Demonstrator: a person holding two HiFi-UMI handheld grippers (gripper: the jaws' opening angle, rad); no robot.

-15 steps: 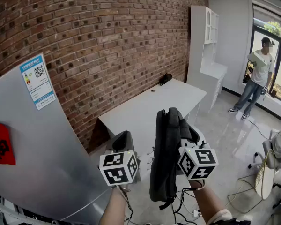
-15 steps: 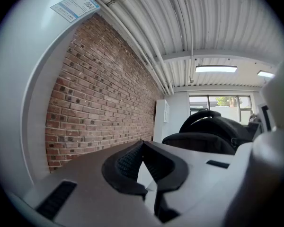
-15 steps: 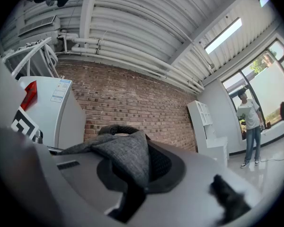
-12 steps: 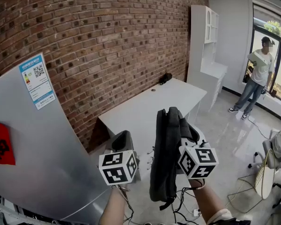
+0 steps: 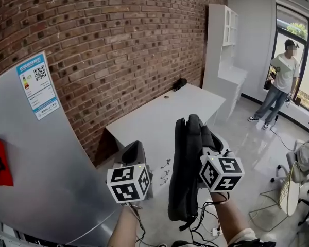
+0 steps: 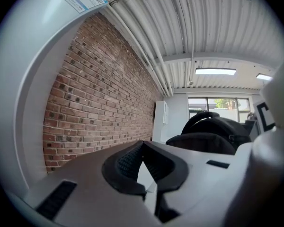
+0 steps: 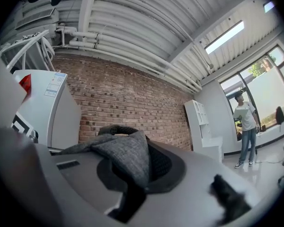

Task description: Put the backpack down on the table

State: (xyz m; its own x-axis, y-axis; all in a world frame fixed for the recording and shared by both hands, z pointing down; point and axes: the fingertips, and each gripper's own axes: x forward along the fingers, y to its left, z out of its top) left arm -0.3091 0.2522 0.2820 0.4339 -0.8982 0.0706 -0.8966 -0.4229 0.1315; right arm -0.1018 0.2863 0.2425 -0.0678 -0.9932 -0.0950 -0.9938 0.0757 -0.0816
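Backpack of dark grey fabric [image 5: 188, 174] hangs short of the white desk's [image 5: 154, 122] near edge, a fold clenched in the right gripper's [image 7: 137, 160] jaws. Left gripper's [image 6: 142, 148] jaws are closed, empty; setting it down remains.

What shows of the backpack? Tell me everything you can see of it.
The backpack is dark grey to black, of woven-looking fabric, with a curved top handle and a strap end dangling below. It hangs upright and edge-on in the air, a fold of its grey fabric pinched in the shut right gripper. It is not on the white table, which lies beyond it. Nothing else is seen touching it.
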